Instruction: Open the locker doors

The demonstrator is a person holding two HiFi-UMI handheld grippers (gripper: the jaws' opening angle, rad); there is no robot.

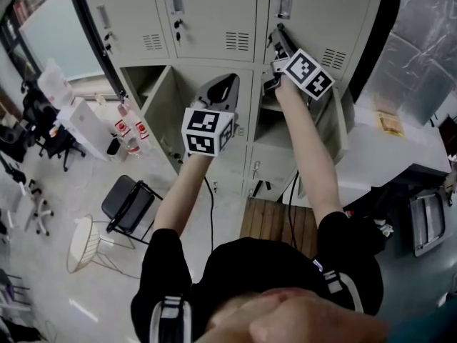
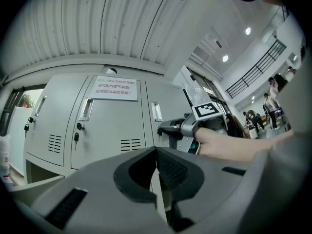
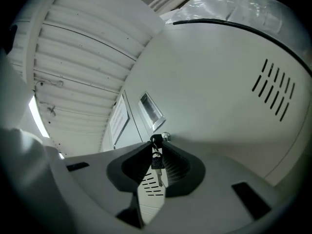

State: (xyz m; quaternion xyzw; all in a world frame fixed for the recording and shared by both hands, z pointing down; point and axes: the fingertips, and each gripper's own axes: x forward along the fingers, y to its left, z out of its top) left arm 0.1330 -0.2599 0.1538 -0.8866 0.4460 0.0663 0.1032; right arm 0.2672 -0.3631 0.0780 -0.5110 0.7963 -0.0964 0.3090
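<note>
Two grippers face the lockers (image 1: 214,20): our right gripper (image 3: 157,143) pinches the black-headed key (image 3: 156,139) in the lock of the shut top right door (image 3: 219,111), a spare key (image 3: 157,165) dangling between its jaws. Our left gripper (image 2: 156,152) hangs before the middle column, jaws pressed together on nothing.

Office (steel lockers (image 1: 214,20), black chair (image 1: 127,204))

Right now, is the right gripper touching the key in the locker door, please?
Touching. The right gripper view shows the right gripper with its jaw tips pressed on the black head of the key in the lock.
</note>
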